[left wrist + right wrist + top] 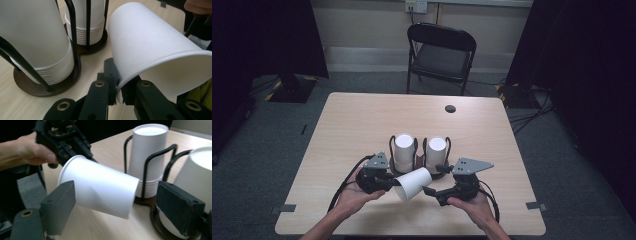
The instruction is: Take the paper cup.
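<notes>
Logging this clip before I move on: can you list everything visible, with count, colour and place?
Single white paper cup: one, white, held on its side above the table's near edge.
Stacks of white paper cups: two, white, upside down in the holder.
Black wire cup holder on a dark round base: one, mid-table.
Light wooden table: one, centre.
Black folding chair: one, beyond the table.
Left hand-held gripper: black, shut on the cup's rim.
Right hand-held gripper: black, open, beside the cup.

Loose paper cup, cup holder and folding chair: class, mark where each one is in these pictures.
Loose cup (100, 187), right gripper view: middle of its side wall.
Cup holder (72, 32), left gripper view: black wire upright between the two stacks.
Chair (440, 61), high view: centre of its seat.
</notes>
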`<state>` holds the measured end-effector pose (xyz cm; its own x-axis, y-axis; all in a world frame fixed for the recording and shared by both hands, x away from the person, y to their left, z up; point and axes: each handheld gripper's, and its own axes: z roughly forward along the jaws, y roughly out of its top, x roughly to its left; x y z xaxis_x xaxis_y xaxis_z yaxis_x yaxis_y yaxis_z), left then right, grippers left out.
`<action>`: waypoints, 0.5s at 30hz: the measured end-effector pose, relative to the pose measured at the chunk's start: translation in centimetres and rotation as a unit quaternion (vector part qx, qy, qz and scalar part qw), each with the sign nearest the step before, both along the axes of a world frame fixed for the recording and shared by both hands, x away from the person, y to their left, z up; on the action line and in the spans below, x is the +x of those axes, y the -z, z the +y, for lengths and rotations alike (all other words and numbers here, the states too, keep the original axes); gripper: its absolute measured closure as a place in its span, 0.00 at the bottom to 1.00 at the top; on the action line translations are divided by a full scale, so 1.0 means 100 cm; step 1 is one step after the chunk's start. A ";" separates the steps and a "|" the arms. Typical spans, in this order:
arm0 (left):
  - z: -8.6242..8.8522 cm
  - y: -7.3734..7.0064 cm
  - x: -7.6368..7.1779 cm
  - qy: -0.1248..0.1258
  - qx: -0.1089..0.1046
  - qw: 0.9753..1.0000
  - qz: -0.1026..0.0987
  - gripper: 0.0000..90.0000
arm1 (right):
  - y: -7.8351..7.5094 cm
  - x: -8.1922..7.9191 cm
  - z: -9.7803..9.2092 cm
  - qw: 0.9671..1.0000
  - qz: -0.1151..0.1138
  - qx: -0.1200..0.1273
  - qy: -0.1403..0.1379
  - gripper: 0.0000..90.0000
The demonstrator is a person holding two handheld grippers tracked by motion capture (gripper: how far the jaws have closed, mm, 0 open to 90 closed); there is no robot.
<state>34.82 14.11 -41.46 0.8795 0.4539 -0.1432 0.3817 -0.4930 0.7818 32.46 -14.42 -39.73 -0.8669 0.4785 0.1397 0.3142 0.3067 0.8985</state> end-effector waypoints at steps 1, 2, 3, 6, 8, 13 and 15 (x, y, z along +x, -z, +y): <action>0.000 -0.001 0.000 -0.002 0.005 1.000 0.000 0.94 | 0.001 0.000 0.002 1.000 -0.001 -0.011 -0.006 0.17; -0.001 -0.001 0.000 0.001 0.010 1.000 0.001 0.94 | 0.001 0.000 0.002 1.000 -0.001 -0.011 -0.006 0.17; -0.001 -0.002 0.001 0.002 0.010 1.000 0.001 0.94 | 0.001 0.000 0.003 1.000 -0.001 -0.010 -0.009 0.17; -0.003 -0.003 0.002 0.009 0.020 1.000 0.007 0.94 | 0.002 0.000 0.005 1.000 -0.003 -0.019 -0.018 0.18; -0.004 -0.005 0.001 0.009 0.029 1.000 0.007 0.94 | 0.002 0.000 0.008 0.999 -0.006 -0.028 -0.024 0.17; -0.009 -0.006 0.003 0.018 0.043 0.999 0.019 0.94 | 0.003 -0.003 0.016 0.998 -0.022 -0.053 -0.038 0.20; -0.011 -0.005 0.004 0.024 0.053 0.998 0.024 0.94 | 0.003 -0.004 0.020 0.996 -0.030 -0.068 -0.047 0.19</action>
<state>35.27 12.99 -40.94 0.8938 0.4261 -0.1397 0.3917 -0.5901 0.7060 32.07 -12.46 -40.07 -0.9138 0.4053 0.0265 0.2255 0.4519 0.8631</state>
